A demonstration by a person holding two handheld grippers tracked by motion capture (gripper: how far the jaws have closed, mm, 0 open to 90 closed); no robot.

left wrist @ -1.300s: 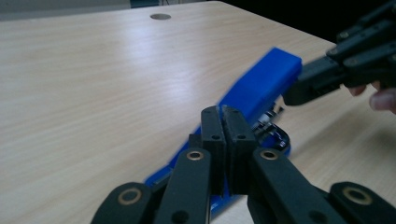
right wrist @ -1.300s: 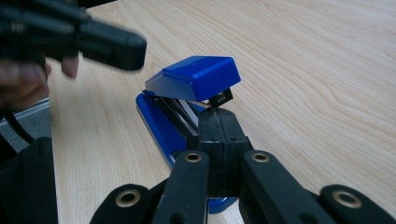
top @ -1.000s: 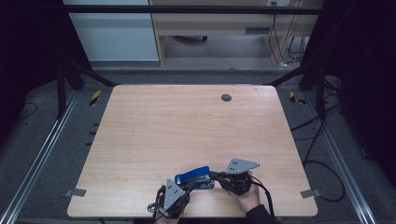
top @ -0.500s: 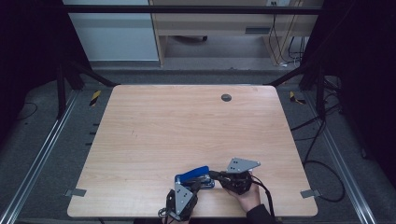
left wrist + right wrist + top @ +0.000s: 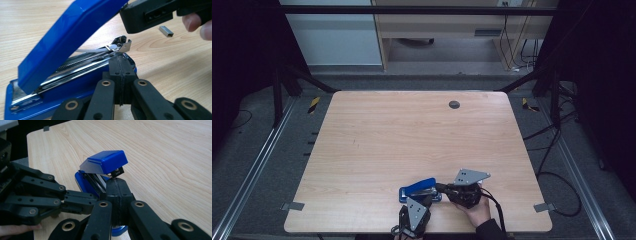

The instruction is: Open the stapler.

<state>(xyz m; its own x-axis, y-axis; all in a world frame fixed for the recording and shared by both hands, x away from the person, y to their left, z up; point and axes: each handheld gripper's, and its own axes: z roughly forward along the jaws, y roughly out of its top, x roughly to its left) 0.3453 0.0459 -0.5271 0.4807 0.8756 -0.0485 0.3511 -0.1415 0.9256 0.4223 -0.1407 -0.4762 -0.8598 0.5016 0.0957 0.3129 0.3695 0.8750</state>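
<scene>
A blue stapler (image 5: 419, 189) lies near the table's front edge with its lid swung up (image 5: 67, 37) and the metal staple channel (image 5: 95, 58) bared. My left gripper (image 5: 426, 201) is shut with nothing between its jaws, its tips (image 5: 120, 62) resting against the stapler's front end beside the channel. My right gripper (image 5: 440, 188), held in a hand (image 5: 474, 212), is also shut and holds nothing; its tips (image 5: 116, 185) sit at the stapler's front, just under the raised lid (image 5: 105, 162). A small grey strip of staples (image 5: 166, 31) lies on the wood beyond.
The wooden table (image 5: 412, 135) has a dark round grommet (image 5: 454, 104) near its far edge. Metal rails and cables run along the floor at both sides. The left gripper's linkage (image 5: 47, 195) crosses in from the left, close to the right gripper.
My left gripper has moved rightward and slightly down, from the stapler's lower left to its front end. The right gripper and the stapler have stayed put.
</scene>
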